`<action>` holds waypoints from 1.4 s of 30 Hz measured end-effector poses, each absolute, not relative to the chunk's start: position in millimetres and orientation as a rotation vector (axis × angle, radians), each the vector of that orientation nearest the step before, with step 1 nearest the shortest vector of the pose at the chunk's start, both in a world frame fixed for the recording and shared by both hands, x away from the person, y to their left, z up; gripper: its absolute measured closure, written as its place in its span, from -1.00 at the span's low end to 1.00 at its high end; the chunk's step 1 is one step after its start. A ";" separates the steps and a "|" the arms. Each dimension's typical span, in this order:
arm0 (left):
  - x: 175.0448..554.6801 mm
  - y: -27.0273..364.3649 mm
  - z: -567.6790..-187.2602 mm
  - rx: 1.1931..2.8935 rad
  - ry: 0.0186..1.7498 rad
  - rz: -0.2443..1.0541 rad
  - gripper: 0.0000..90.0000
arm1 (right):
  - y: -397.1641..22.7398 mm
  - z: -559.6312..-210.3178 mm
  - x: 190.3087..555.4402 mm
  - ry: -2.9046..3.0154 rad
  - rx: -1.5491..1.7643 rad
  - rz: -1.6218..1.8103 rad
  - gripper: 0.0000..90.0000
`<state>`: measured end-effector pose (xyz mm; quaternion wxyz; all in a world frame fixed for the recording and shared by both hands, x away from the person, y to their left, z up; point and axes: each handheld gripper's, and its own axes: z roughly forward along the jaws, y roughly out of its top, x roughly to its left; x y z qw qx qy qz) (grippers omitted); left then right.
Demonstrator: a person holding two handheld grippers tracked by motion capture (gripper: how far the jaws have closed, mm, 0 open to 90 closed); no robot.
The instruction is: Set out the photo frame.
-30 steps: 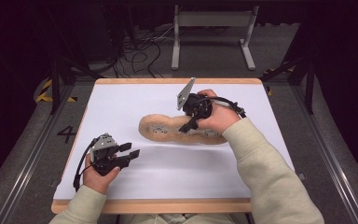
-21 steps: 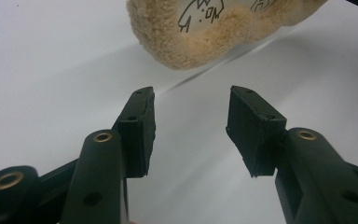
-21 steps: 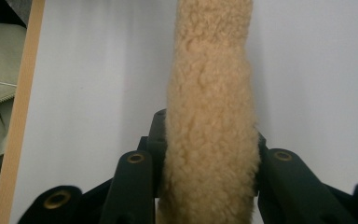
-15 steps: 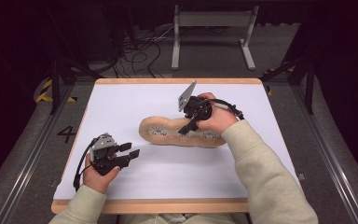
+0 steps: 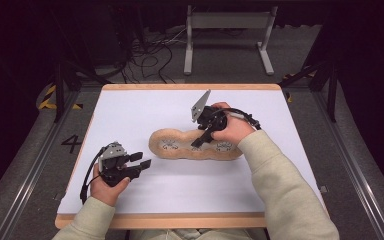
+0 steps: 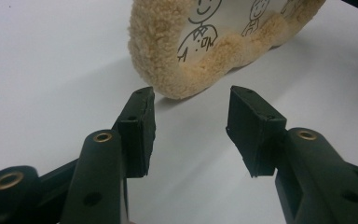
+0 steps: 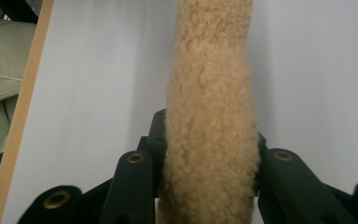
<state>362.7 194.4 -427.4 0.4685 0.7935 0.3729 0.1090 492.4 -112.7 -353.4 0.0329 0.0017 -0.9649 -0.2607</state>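
A long tan fleece pouch (image 5: 172, 146) with stick figures drawn on its pale face lies across the middle of the white table (image 5: 130, 110). My right gripper (image 5: 199, 141) comes down on its middle from the far side. In the right gripper view both jaws press into the fleece pouch (image 7: 209, 70), so that right gripper (image 7: 209, 140) is shut on it. My left gripper (image 5: 141, 161) rests low at the front left and points at the pouch's left end. In the left gripper view this gripper (image 6: 191, 126) is open with nothing between its jaws, a short gap from the pouch (image 6: 214, 51).
The table has a wooden rim (image 5: 180, 220). Behind it on the dark floor are loose cables (image 5: 150, 60) and a grey metal stand (image 5: 230, 30). Metal rails (image 5: 25, 165) run along both sides. Bare white surface lies left of and behind the pouch.
My right gripper has sunk slightly, and the pouch it grips has come down a little toward me. The left gripper has kept still.
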 end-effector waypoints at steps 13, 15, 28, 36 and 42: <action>363.1 193.8 -426.8 1.946 0.911 0.266 0.16 | -111.9 -357.4 496.4 -2.997 0.018 -0.780 0.43; 363.3 193.5 -426.6 1.944 0.913 0.261 0.16 | -112.1 -356.9 496.8 -3.019 -0.007 -0.780 0.41; 365.1 191.3 -426.8 1.945 0.905 0.259 0.16 | -115.7 -356.6 502.2 -3.120 -0.207 -0.851 -0.34; 365.2 192.4 -426.7 1.943 0.908 0.262 0.11 | -118.0 -354.7 499.7 -3.143 -0.250 -0.905 -0.61; 365.5 194.3 -426.7 1.936 0.896 0.232 -0.11 | -124.6 -341.3 488.9 -3.170 -0.275 -0.977 -0.68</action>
